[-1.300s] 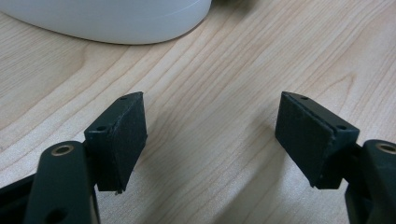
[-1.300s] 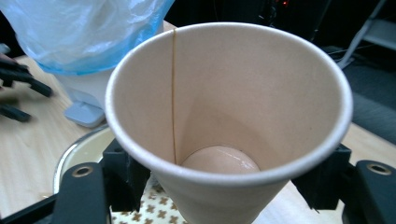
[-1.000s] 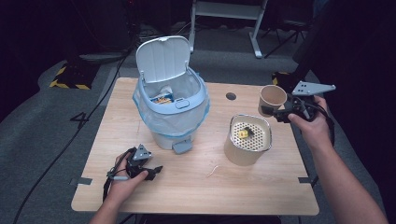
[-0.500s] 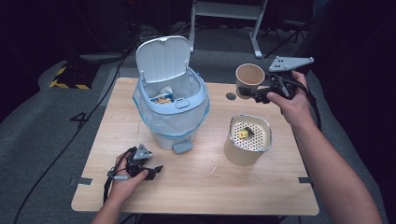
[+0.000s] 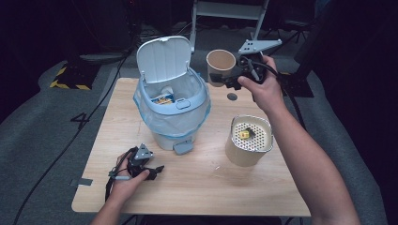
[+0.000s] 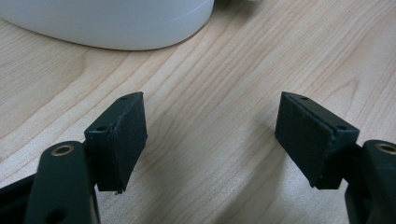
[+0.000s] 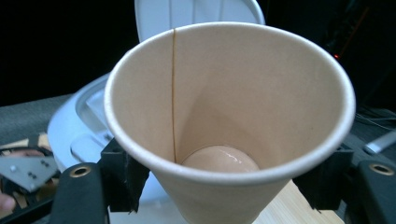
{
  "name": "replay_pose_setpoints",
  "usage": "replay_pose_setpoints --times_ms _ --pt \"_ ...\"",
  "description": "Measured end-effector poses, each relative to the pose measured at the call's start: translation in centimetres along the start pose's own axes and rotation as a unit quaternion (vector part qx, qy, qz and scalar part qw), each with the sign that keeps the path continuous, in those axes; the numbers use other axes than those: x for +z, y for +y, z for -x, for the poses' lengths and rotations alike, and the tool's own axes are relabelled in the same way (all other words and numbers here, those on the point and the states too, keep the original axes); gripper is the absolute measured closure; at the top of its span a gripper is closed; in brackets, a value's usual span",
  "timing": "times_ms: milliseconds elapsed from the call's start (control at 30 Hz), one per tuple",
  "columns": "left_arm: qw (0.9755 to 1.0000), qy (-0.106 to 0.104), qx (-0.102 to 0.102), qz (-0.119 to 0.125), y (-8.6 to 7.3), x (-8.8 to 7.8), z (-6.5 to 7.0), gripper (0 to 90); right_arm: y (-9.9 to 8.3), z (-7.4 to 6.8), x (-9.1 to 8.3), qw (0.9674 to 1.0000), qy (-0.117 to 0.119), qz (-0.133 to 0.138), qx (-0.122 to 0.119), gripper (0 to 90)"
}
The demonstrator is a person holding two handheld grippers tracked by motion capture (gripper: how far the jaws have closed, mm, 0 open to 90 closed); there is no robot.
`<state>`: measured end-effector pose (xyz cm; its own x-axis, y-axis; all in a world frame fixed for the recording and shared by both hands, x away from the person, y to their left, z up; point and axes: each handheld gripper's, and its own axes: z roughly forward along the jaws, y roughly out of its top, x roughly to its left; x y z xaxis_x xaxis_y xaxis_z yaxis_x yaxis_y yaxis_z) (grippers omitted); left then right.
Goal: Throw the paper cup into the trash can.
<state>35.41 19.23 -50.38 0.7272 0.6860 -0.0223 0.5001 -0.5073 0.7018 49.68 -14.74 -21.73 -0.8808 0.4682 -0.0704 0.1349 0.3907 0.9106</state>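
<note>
My right gripper (image 5: 221, 80) is shut on a tan paper cup (image 5: 220, 64) and holds it upright in the air, just right of the bin's raised lid (image 5: 164, 58). In the right gripper view the cup (image 7: 243, 93) sits between both black jaws of the right gripper (image 7: 223, 186), and its bottom looks glossy. The pale blue and white pedal bin (image 5: 171, 110) stands open with a clear liner and some packaging inside. My left gripper (image 5: 157, 169) rests on the table in front of the bin. Its jaws stand wide apart in the left gripper view (image 6: 210, 140), with bare wood between them.
A tan cylinder with a perforated white top (image 5: 251, 138) stands right of the bin, a small yellow piece on it. A dark round hole (image 5: 232, 96) marks the wooden table (image 5: 202, 187). The bin's white base (image 6: 116, 28) lies just ahead of the left jaws.
The right gripper has carried the paper cup up and to the left, from the table's back right corner to beside the bin's lid. The left gripper has stayed put.
</note>
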Motion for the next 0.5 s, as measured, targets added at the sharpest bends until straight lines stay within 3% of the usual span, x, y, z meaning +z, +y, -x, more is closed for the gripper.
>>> replay_pose_setpoints --times_ms 233,267,500 --pt "0.9999 0.008 -0.010 0.002 0.0 0.1 0.2 25.9 1.2 -0.4 2.3 0.9997 0.019 0.012 0.005 28.9" --pt "0.9999 0.006 -0.014 0.002 0.1 0.1 0.1 26.2 1.5 -0.5 3.2 0.9993 0.031 0.017 0.009 28.8" --pt "0.9999 0.009 -0.011 0.002 0.1 0.1 0.2 26.2 1.8 -0.7 5.5 0.9984 0.048 0.021 0.018 28.7"
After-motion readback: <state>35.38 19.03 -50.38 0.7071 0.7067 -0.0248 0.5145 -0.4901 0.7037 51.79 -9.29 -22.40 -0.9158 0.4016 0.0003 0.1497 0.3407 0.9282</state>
